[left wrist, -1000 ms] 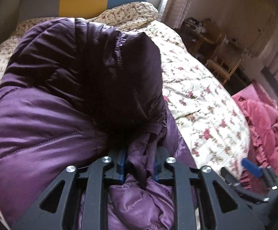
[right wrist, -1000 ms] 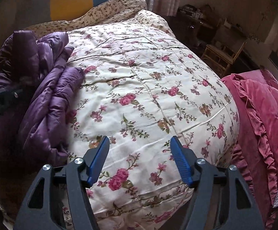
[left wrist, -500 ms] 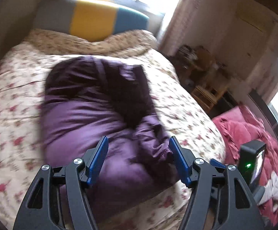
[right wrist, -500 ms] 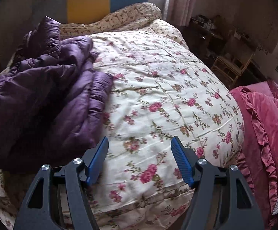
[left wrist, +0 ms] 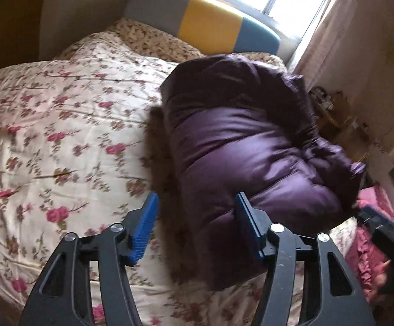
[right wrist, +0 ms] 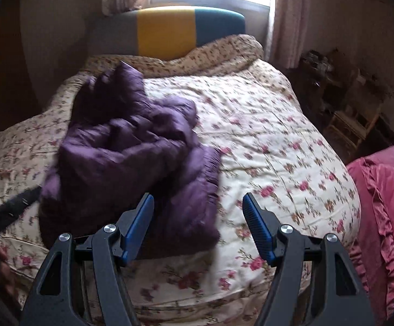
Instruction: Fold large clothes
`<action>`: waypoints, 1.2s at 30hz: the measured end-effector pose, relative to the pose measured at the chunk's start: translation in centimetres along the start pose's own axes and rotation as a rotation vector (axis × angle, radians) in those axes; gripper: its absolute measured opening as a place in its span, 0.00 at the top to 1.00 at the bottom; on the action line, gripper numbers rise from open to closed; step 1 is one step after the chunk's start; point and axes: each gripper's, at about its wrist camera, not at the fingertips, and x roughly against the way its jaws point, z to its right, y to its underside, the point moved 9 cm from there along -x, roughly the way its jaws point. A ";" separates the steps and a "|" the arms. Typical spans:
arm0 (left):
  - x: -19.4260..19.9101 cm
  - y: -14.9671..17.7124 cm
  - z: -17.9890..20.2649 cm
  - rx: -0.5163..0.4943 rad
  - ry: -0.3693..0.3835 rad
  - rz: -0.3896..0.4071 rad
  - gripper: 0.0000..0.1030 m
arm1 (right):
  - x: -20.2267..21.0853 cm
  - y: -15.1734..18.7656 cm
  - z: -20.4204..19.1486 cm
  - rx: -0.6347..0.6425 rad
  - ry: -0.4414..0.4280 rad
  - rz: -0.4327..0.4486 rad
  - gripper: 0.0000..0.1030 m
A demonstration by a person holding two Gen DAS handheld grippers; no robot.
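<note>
While nothing is clamped right now, worth sizing things up, biggest first.

Big bed with cream quilt printed in pink roses (left wrist: pixel 61 125), grey-yellow-teal striped headboard (right wrist: pixel 167 30) at the far end under the window.

Lying on that quilt, toward the near edge: bulky purple quilted puffer jacket (left wrist: pixel 245 146), bundled into a rough fold, lumpy on top in the right wrist view (right wrist: pixel 132 157). Looks light but puffy and springy, shell shiny and probably slippery, so likely to slide or balloon back open. Best bet: pinch a stitched hem or cuff edge, not the fat padded middle.

Left hand-held gripper (left wrist: pixel 194 225) hovering above the jacket's near end, jaws apart and closing a little, nothing between the blue pads. Right hand-held gripper (right wrist: pixel 197 222) also apart, empty, over the quilt beside the jacket's near corner.

Versus a second ago: left one was clamped on a fold of purple fabric, now let go and pulled back, so much more of the bed showing. Right one was open then too, but the jacket now sits more central in its view.
</note>
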 end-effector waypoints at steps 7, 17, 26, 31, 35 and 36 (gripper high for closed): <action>-0.4 0.5 0.3 -0.029 0.019 -0.005 0.50 | 1.6 -1.7 -3.5 0.056 -0.083 0.048 0.35; -0.5 0.7 1.1 -0.067 0.051 -0.009 0.51 | 0.7 -1.9 -7.2 0.109 -0.145 0.042 0.38; -0.6 1.1 2.2 -0.132 0.086 -0.024 0.59 | -1.5 -0.2 -7.3 0.118 -0.147 -0.023 0.77; -0.8 1.6 3.3 -0.176 0.112 -0.028 0.60 | -2.7 0.9 -6.4 0.110 -0.125 -0.064 0.85; -1.0 2.2 4.4 -0.240 0.120 -0.027 0.62 | -4.1 2.3 -5.1 0.080 -0.100 -0.105 0.87; -1.2 2.4 4.7 -0.247 0.132 -0.034 0.62 | -4.3 2.6 -4.9 0.072 -0.096 -0.111 0.87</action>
